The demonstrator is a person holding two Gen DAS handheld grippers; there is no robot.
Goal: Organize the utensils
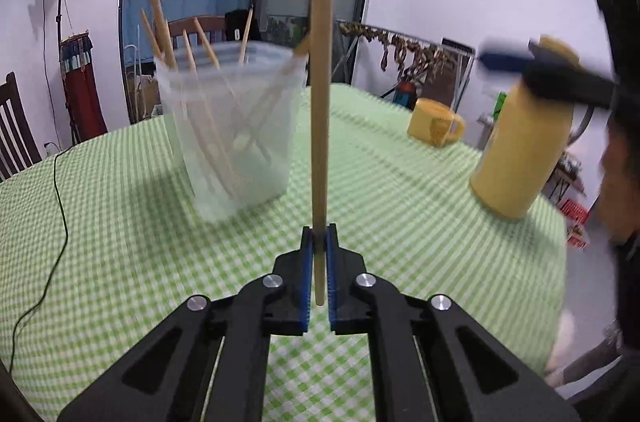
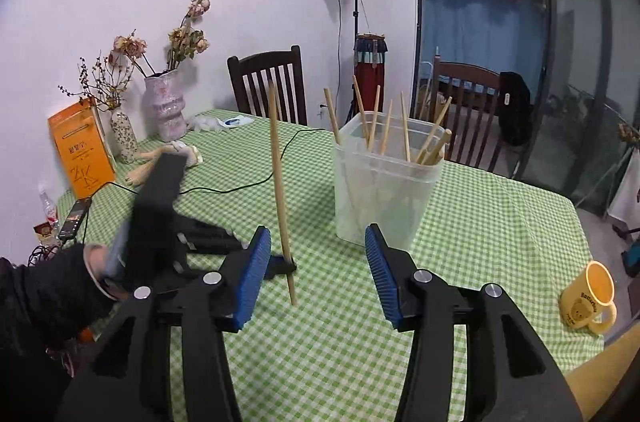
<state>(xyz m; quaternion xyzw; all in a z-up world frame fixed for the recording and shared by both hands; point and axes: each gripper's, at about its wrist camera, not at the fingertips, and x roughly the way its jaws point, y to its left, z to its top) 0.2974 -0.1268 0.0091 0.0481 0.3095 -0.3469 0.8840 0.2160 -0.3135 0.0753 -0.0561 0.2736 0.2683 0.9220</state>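
Observation:
My left gripper (image 1: pixel 319 236) is shut on a wooden chopstick (image 1: pixel 322 62), gripping it near its lower end so that it stands nearly upright above the table. Behind it to the left, a translucent plastic container (image 1: pixel 236 134) holds several chopsticks. In the right wrist view the same chopstick (image 2: pixel 279 182) stands held in the left gripper (image 2: pixel 288 266), which comes in from the left. My right gripper (image 2: pixel 316 229) is open; the chopstick's lower end is between its blue pads, near the left one, and no pad presses on it. The container (image 2: pixel 384 190) stands just beyond.
A yellow flask (image 1: pixel 520 142) and a yellow mug (image 1: pixel 434 122) stand on the right of the green checked tablecloth (image 1: pixel 120 222). A black cable (image 2: pixel 240 186), two vases (image 2: pixel 168 106), an orange box (image 2: pixel 82 150) and a phone (image 2: pixel 74 218) lie far left. Chairs ring the table.

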